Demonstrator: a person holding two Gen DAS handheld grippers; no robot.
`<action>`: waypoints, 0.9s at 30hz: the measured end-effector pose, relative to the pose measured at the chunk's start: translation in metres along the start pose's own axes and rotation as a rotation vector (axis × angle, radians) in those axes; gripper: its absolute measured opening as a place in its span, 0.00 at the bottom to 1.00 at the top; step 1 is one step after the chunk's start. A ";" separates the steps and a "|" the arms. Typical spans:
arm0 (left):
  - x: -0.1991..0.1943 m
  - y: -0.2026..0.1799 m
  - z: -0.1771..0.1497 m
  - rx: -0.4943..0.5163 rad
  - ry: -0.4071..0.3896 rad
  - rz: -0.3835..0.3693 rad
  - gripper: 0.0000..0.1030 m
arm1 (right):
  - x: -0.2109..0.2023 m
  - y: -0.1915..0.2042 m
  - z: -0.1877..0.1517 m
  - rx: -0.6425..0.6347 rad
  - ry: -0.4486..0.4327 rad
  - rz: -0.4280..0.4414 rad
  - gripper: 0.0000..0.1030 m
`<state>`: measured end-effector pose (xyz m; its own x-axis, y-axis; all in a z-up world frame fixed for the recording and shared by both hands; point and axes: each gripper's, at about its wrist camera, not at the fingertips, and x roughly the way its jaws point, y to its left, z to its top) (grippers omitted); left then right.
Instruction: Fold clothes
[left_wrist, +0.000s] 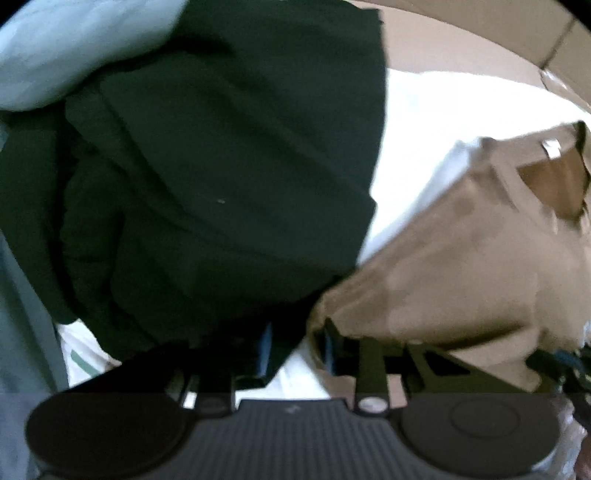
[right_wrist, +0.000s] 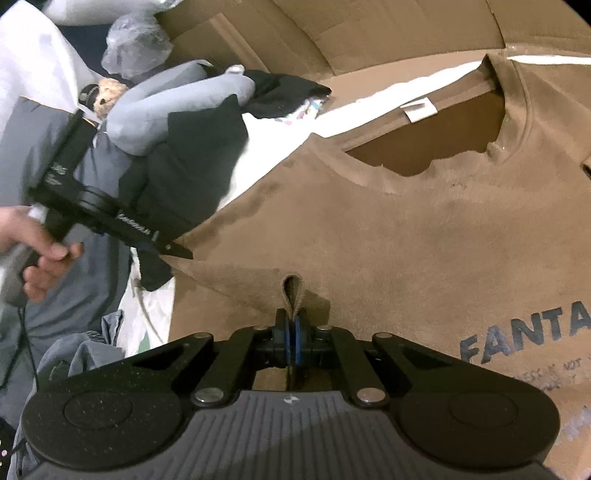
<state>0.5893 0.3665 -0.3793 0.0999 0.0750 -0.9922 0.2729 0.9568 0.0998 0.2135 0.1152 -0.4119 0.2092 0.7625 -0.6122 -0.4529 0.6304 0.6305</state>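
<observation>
- Directly ahead of my right gripper (right_wrist: 291, 325), the brown T-shirt (right_wrist: 388, 229) lay spread flat, collar at the far end, with a white label (right_wrist: 419, 109) showing inside the neck.
- I had the right gripper's jaws pressed fully together on a small raised pinch of the shirt's brown cloth, which stood up as a loop just beyond the blue pads (right_wrist: 297, 347).
- To the right of that gripper, dark lettering (right_wrist: 524, 332) reading "FANTA" ran off the edge of the view.
- Off to its left, a person's hand (right_wrist: 37, 258) held my left gripper (right_wrist: 181, 254), whose tips were at the shirt's left edge.
- From the left wrist view, the left gripper (left_wrist: 295, 350) stood part open over that brown edge (left_wrist: 443, 266); I could not tell whether its pads pressed the cloth.
- Crowding the left gripper's far side, a dark garment (left_wrist: 221, 166) filled most of its view and lay up against the shirt's edge, blocking anything beyond it.
- Beyond the dark garment sat a grey-blue bundle of clothes (right_wrist: 177, 96) and a crumpled clear plastic bag (right_wrist: 136, 44).
- Under everything was a white sheet (left_wrist: 424, 122), with cardboard (right_wrist: 332, 33) rising behind the shirt's collar.
</observation>
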 end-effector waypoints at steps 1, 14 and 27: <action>0.001 0.003 -0.001 -0.020 -0.005 -0.006 0.32 | -0.001 0.001 -0.001 -0.008 -0.002 -0.002 0.00; -0.064 0.034 -0.030 -0.149 -0.186 -0.149 0.41 | 0.001 -0.002 0.002 0.007 0.016 -0.047 0.03; -0.034 -0.002 -0.037 -0.110 -0.175 -0.219 0.03 | -0.001 -0.005 0.001 0.031 0.014 -0.044 0.00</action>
<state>0.5499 0.3725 -0.3485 0.2158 -0.1768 -0.9603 0.2016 0.9704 -0.1333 0.2165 0.1116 -0.4142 0.2160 0.7317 -0.6465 -0.4160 0.6680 0.6170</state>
